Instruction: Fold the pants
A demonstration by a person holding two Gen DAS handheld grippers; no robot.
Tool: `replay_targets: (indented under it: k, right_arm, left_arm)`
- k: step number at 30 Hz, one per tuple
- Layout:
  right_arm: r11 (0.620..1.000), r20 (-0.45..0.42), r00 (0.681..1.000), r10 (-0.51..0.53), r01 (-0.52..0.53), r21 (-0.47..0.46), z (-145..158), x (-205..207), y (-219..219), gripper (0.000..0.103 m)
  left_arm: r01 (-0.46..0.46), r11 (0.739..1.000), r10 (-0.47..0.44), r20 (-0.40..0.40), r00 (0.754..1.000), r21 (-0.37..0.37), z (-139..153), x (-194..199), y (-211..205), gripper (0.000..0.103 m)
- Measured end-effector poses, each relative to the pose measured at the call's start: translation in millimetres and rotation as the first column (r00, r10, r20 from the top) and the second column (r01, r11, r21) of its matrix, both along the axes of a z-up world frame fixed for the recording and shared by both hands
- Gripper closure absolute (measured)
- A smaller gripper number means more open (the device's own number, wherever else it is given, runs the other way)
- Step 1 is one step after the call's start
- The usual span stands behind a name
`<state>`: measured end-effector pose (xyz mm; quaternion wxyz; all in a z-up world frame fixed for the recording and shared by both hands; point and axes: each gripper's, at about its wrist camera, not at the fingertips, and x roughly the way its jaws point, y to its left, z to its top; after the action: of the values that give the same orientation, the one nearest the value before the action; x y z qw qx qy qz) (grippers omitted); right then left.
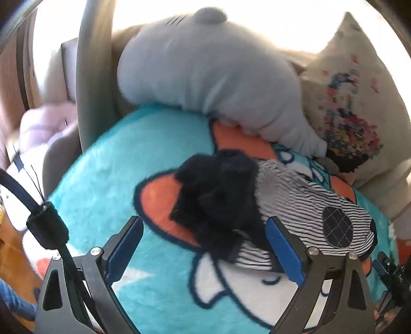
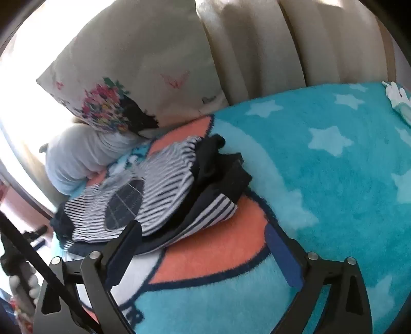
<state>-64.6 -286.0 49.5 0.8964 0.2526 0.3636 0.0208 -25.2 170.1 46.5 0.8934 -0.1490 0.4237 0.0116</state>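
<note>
Both tools gape above crumpled striped pants (image 1: 308, 210) on fleecy blanket (image 1: 108, 164).

Striped pants (image 1: 303, 205) lie bunched with dark clothing on blanket

Bright window (image 1: 257, 15), perhaps cream headboard (image 2: 295, 43)

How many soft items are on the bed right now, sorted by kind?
Striped pants: 1
Black garment: 1
Grey plush toy: 1
Floral pillow: 1
Turquoise blanket: 1
Total: 5
</note>
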Motion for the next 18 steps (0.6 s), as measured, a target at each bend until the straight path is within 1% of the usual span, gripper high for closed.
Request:
replay_targets:
  k: [3,5,8,9,11,13,15,17,18]
  right_arm:
    - [1.0,-0.012,1.0,0.005,-0.005,0.019,-1,-6,-8,0.005]
    - [1.0,-0.057,0.998,0.017,-0.017,-0.001,0,8,-13,0.005]
    - [1.0,-0.102,0.995,0.005,-0.004,0.013,-4,23,-16,0.005]
    - [1.0,-0.1,0.995,0.006,-0.005,0.016,-4,27,-15,0.005]
    - [1.0,-0.096,0.995,0.014,-0.011,0.023,-2,37,-13,0.005]
    - [0.999,-0.096,0.995,0.019,-0.015,0.048,-5,48,-11,0.005]
    - [0.999,-0.095,0.995,0.013,-0.009,0.042,-6,57,-5,0.005]
    - [0.999,-0.106,0.994,0.007,-0.002,0.045,-6,63,0,0.006]
    - [0.999,-0.104,0.995,0.006,-0.002,0.037,-5,65,2,0.021]
  left_arm:
    - [0.012,0.998,-0.015,-0.04,0.999,-0.057,-14,10,11,0.007]
    - [0.027,0.994,-0.032,-0.05,0.998,-0.104,-19,17,15,0.007]
    - [0.059,0.987,-0.067,-0.049,0.997,-0.151,-23,31,15,0.008]
    - [0.071,0.985,-0.079,-0.047,0.996,-0.159,-25,37,11,0.007]
    - [0.091,0.984,-0.098,-0.037,0.995,-0.151,-24,47,4,0.007]
    - [0.122,0.978,-0.131,-0.047,0.99,-0.167,-26,57,-5,0.007]
    - [0.119,0.983,-0.128,-0.063,0.99,-0.141,-28,63,-15,0.008]
    - [0.106,0.992,-0.111,-0.075,0.991,-0.069,-28,67,-27,0.009]
    - [0.095,0.995,-0.098,-0.078,0.992,-0.036,-27,67,-33,0.023]
